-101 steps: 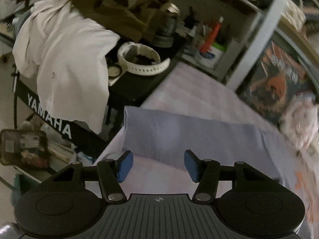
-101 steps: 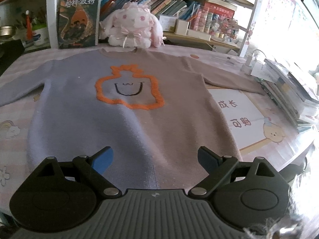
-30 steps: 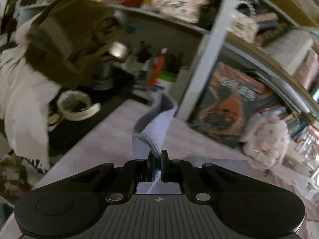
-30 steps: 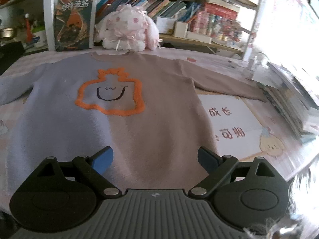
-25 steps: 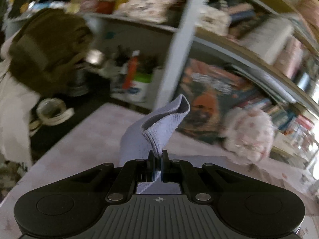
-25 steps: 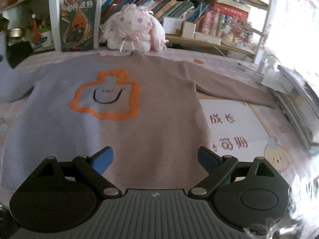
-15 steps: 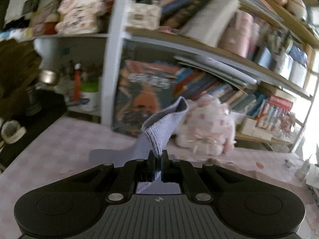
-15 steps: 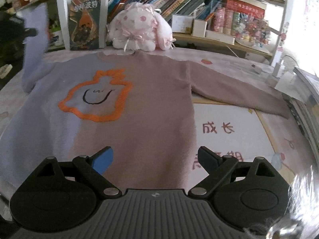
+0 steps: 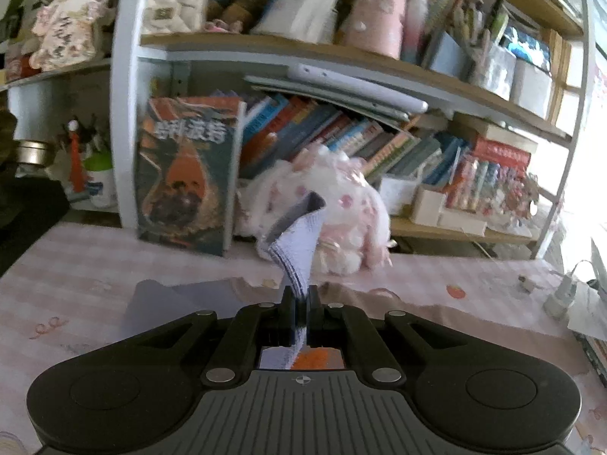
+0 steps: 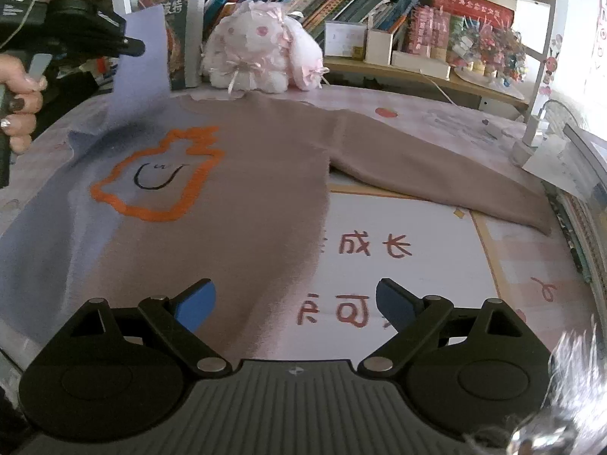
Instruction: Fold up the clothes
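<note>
Left wrist: sleeve cuff [image 9: 299, 250] between clamped jaws.

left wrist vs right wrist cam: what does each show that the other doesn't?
Left wrist only: the left tongs shut on the sleeve cuff, seen close, and the upper shelf with a white quilted bag.

Right wrist only: the open right tongs, the sweater front with its orange outline, the flat right sleeve, and the hand gripping the left tool.

Both: plush bunny, bookshelf, lifted sleeve.
</note>
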### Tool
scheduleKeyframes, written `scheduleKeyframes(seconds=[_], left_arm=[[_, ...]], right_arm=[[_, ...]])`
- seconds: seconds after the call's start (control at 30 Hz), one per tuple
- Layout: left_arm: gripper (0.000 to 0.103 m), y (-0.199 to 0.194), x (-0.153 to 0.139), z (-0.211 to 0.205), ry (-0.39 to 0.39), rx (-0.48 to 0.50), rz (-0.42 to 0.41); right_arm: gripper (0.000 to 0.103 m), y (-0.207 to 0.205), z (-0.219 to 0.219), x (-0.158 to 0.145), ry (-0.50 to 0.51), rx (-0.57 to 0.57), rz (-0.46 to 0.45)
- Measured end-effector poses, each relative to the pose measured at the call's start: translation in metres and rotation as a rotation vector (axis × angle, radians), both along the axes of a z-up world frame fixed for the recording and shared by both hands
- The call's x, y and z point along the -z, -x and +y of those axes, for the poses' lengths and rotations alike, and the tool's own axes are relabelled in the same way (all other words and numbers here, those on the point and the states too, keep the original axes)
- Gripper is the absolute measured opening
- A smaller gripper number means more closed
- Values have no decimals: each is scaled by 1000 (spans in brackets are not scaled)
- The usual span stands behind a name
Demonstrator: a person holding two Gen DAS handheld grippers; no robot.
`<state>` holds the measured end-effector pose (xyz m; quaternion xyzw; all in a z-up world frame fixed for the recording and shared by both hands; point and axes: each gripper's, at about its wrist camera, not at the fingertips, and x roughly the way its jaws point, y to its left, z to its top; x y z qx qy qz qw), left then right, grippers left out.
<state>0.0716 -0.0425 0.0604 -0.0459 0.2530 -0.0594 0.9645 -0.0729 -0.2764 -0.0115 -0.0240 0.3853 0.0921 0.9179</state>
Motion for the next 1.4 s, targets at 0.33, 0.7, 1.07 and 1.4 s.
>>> scheduleKeyframes(seconds=[0.33, 0.7, 1.07, 1.4], left_arm=[[3, -11, 16, -34, -73, 36, 42], [54, -15, 42, -70, -142, 125, 151], [74, 57, 35, -42, -225, 147, 125], [78, 118, 58, 57, -245, -135, 301]], right_arm=[[92, -1, -17, 3, -18, 19, 8], [92, -4, -30, 6, -28, 37, 15], [92, -13, -26, 10, -57, 4, 40], [92, -19, -10, 17, -87, 15, 92]])
